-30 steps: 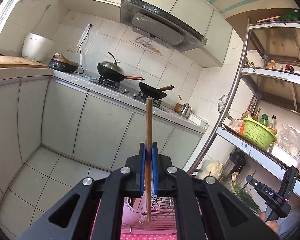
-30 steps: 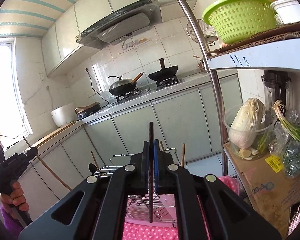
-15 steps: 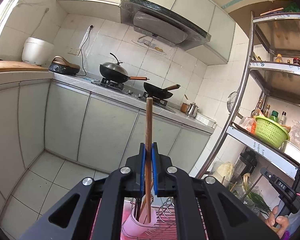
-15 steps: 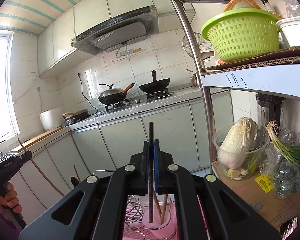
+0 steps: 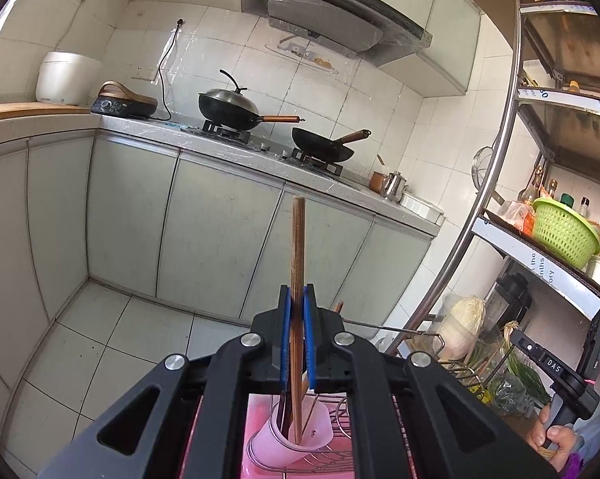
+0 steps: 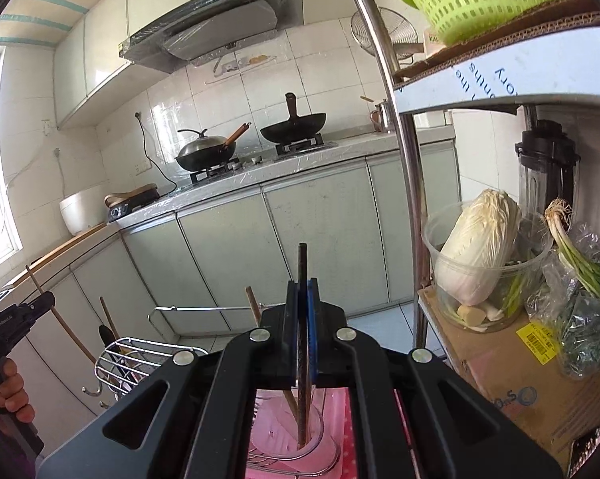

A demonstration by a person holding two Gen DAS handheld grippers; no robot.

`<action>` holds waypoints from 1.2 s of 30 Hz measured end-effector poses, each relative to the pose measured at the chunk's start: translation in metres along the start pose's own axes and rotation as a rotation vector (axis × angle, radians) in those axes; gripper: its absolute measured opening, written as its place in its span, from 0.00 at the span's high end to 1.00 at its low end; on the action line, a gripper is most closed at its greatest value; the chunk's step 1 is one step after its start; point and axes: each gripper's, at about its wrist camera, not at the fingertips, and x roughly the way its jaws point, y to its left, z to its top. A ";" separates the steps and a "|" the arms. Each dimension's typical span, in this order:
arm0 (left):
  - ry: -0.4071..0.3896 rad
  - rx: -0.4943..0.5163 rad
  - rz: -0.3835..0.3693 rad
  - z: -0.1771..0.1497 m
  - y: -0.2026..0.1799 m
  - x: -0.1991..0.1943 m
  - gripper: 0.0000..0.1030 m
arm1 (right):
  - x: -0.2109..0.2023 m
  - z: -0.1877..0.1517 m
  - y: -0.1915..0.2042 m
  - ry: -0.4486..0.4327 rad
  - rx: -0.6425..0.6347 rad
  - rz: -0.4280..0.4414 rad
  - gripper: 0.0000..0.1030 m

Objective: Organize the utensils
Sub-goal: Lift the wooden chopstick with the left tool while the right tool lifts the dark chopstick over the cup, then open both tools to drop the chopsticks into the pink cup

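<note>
Kitchen with pale tiled walls and grey-green cabinet fronts behind our work area. We hold a brown wooden chopstick (image 5: 297, 263) pinched between the blue pads of the left gripper (image 5: 296, 335), upright, its lower tip inside the translucent pink cup (image 5: 296, 437); the vertical hold lets the stick drop straight through the narrow mouth. We hold a darker, near-black chopstick (image 6: 303, 287) clamped the same way in the right gripper (image 6: 303, 331), its tip also down in the pink cup (image 6: 300, 435) beside another wooden stick leaning there. Both are slim straight rods, the brown one matte with visible grain. We judge both sticks ready for release. The cup sits in a shiny wire rack (image 6: 120, 355) over a pink tray (image 5: 256, 411). Farther out, two black woks (image 5: 228, 105) rest on the stove, and a green plastic basket (image 5: 565, 231) sits on the metal shelf.
</note>
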 end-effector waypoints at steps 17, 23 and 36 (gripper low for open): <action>0.160 -0.056 0.014 -0.043 0.020 0.049 0.95 | 0.027 -0.053 -0.005 0.138 0.056 0.028 0.96; 0.163 -0.034 0.017 -0.047 0.015 0.052 0.95 | 0.030 -0.059 -0.001 0.149 0.053 0.028 0.96; 0.154 -0.079 0.020 -0.040 0.019 0.048 0.65 | 0.030 -0.052 -0.005 0.184 0.077 0.038 0.71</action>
